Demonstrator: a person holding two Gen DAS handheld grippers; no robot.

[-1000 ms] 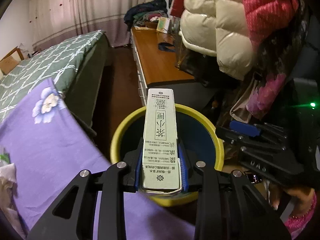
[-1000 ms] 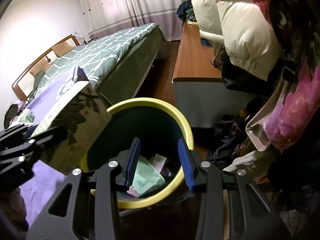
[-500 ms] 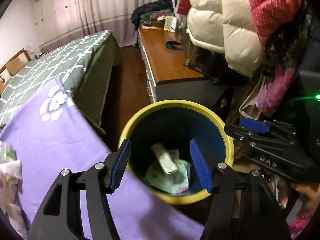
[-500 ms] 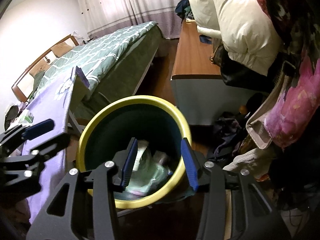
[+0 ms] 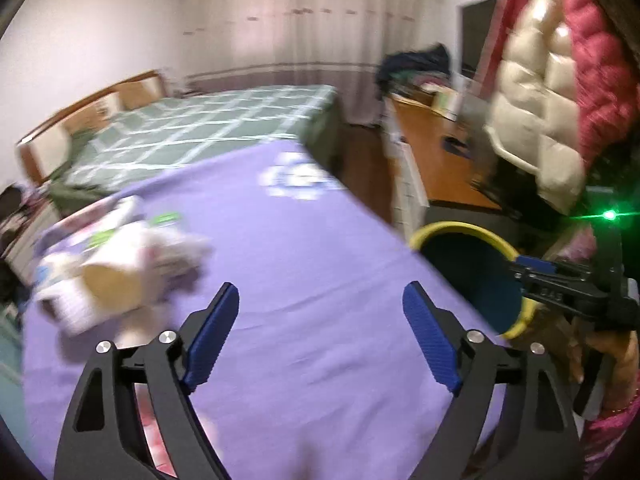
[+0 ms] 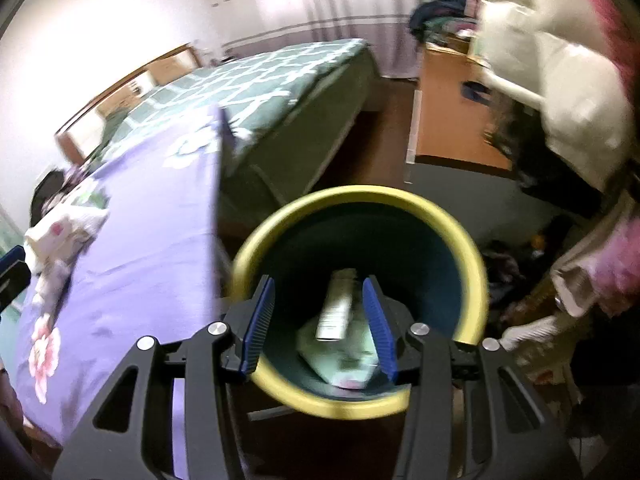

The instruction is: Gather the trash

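Note:
My left gripper (image 5: pixel 320 312) is open and empty above the purple floral cloth (image 5: pixel 304 248). A blurred pile of white and tan trash (image 5: pixel 116 268) lies on the cloth to its left. The yellow-rimmed dark bin (image 5: pixel 468 268) is to its right. In the right wrist view my right gripper (image 6: pixel 318 312) is open and empty over the bin (image 6: pixel 472 256). A pale green box (image 6: pixel 336 308) and a green packet (image 6: pixel 340 356) lie inside the bin. The trash pile shows at the far left (image 6: pixel 60 232).
A bed with a green checked cover (image 5: pixel 208 128) lies behind the purple cloth. A wooden cabinet top (image 5: pixel 436 160) runs along the right. Puffy coats (image 5: pixel 552 92) hang at the right. Clothes and bags (image 6: pixel 516 272) lie on the floor beside the bin.
My left gripper opened and let the pale green box drop into the bin, then swung left over the purple cloth toward the trash pile. My right gripper stayed over the bin.

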